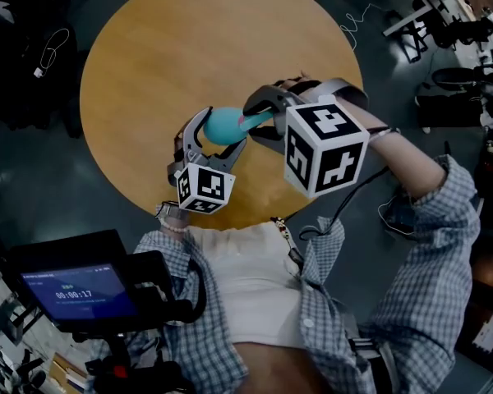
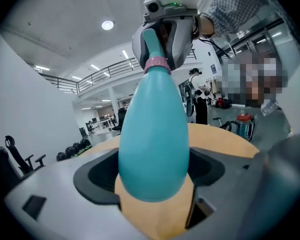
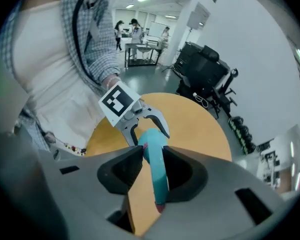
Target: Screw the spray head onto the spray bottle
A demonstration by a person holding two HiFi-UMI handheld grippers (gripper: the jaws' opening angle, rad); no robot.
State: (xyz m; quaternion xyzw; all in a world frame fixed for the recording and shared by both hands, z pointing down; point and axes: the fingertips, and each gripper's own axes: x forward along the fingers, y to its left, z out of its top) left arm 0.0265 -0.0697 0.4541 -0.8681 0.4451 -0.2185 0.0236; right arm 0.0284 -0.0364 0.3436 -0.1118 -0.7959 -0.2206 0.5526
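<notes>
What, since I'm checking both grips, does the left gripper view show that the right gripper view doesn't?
Only the left gripper view: the bottle, its wide body clamped in the left gripper, and the right gripper closed on the spray head above. Only the right gripper view: the slim spray head lying between that gripper's jaws, the left gripper's marker cube, the person's white top. Both: the teal bottle held over the round wooden table.
</notes>
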